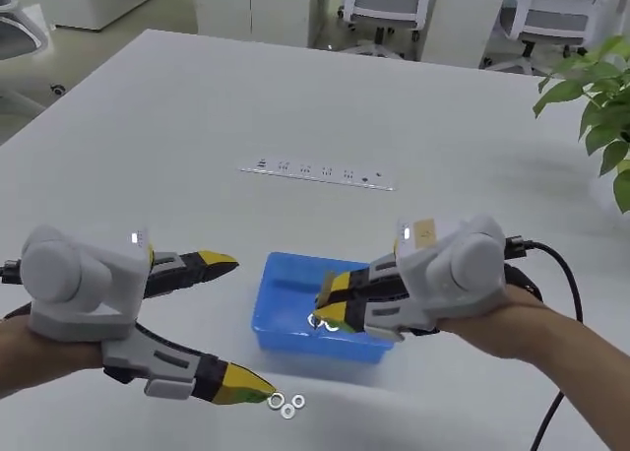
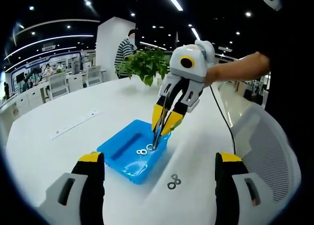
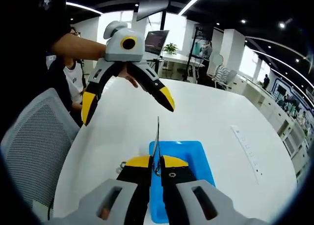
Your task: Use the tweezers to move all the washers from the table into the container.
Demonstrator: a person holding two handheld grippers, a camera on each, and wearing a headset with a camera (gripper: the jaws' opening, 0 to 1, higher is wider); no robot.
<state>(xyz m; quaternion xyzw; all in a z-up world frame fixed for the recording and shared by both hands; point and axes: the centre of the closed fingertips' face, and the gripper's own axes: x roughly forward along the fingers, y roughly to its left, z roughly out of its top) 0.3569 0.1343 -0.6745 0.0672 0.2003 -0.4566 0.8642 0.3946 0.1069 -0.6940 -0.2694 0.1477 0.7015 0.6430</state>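
Observation:
A blue container [image 1: 281, 291] sits on the white table between the grippers, also seen as the blue container [image 2: 117, 151] and blue container [image 3: 196, 161]. My right gripper [image 1: 333, 291] is shut on metal tweezers [image 3: 157, 136]. The tweezers [image 2: 156, 136] point down into the container, their tips beside washers [image 2: 143, 151] lying inside. Three washers [image 1: 285, 404] lie on the table just in front of the container, the same washers [image 2: 173, 182] near its corner. My left gripper [image 1: 236, 323] stands open left of the container, with nothing between its jaws, its lower jaw tip close to the loose washers.
A white power strip [image 1: 317, 172] lies farther back on the table. A green plant [image 1: 596, 106] stands at the right edge. The right gripper's black cable [image 1: 551, 264] trails to the right. Office chairs [image 1: 389, 8] stand beyond the table.

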